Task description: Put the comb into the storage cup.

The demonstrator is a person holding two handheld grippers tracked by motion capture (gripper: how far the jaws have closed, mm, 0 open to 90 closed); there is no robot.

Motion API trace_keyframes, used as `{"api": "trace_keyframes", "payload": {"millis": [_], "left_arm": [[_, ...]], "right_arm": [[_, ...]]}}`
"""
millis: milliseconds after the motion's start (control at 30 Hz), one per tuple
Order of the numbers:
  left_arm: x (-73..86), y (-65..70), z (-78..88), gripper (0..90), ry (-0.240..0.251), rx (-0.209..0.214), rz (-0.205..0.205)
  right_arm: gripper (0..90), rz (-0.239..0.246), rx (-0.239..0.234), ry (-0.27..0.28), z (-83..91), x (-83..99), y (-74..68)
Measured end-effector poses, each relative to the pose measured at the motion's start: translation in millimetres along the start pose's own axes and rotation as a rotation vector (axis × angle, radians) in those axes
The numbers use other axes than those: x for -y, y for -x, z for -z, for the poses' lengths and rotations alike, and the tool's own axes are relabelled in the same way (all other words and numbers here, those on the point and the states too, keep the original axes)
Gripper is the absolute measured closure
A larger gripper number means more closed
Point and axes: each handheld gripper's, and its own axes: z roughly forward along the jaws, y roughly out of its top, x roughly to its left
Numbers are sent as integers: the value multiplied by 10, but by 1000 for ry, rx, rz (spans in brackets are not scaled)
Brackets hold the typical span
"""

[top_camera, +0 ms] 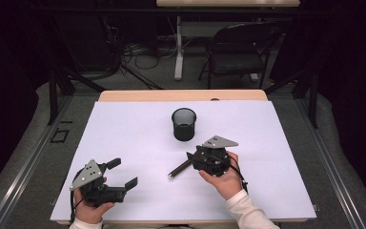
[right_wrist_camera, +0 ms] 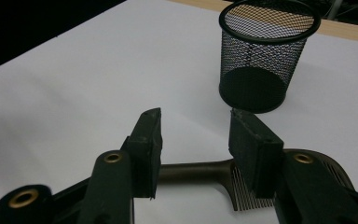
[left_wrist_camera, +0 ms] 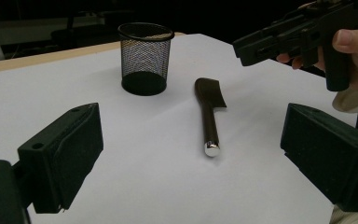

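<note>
A dark comb (top_camera: pixel 178 169) with a long handle and a shiny butt end lies flat on the white sheet, just in front of a black mesh cup (top_camera: pixel 184 125). My right gripper (top_camera: pixel 193 160) hovers over the comb's toothed head, jaws partly apart. In the right gripper view the comb (right_wrist_camera: pixel 193 171) runs crosswise under the right gripper (right_wrist_camera: pixel 196 119), with no pad pressing on it, and the cup (right_wrist_camera: pixel 263 65) stands beyond. My left gripper (top_camera: pixel 125 172) rests at the near left, wide open and holding nothing. From the left gripper (left_wrist_camera: pixel 192 135) I see the comb (left_wrist_camera: pixel 209 116), the cup (left_wrist_camera: pixel 144 58) and the right gripper (left_wrist_camera: pixel 261 44).
The white sheet (top_camera: pixel 124 129) covers most of a wooden table, whose far edge (top_camera: pixel 181 95) shows behind the cup. A folding chair (top_camera: pixel 238 52) and cables sit on the floor beyond. Bare sheet lies left of the cup and along the right side.
</note>
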Motion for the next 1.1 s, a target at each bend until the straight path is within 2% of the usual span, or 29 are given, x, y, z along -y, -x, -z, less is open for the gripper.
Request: {"api": "trace_keyframes", "payload": {"millis": [133, 167, 267, 533, 667, 900, 1100], "left_arm": [[1, -3, -1, 59, -4, 6, 0], [3, -4, -4, 65, -3, 4, 1], [6, -8, -5, 68, -6, 0, 7], [10, -20, -5, 77, -4, 3, 12], [13, -23, -6, 82, -7, 2, 17], [13, -24, -5, 87, -8, -3, 21], [15, -25, -8, 90, -9, -3, 21]], "right_arm": [[593, 8, 1, -23, -73, -9, -39], [647, 9, 3, -37, -122, -10, -55], [734, 10, 8, -63, -197, -5, -74], [900, 7, 5, -121, -385, 51, -112], [900, -1, -18, -152, -457, 75, -128], [900, -15, -21, -183, -542, 105, -129], [900, 10, -29, -213, -632, 151, -180]]}}
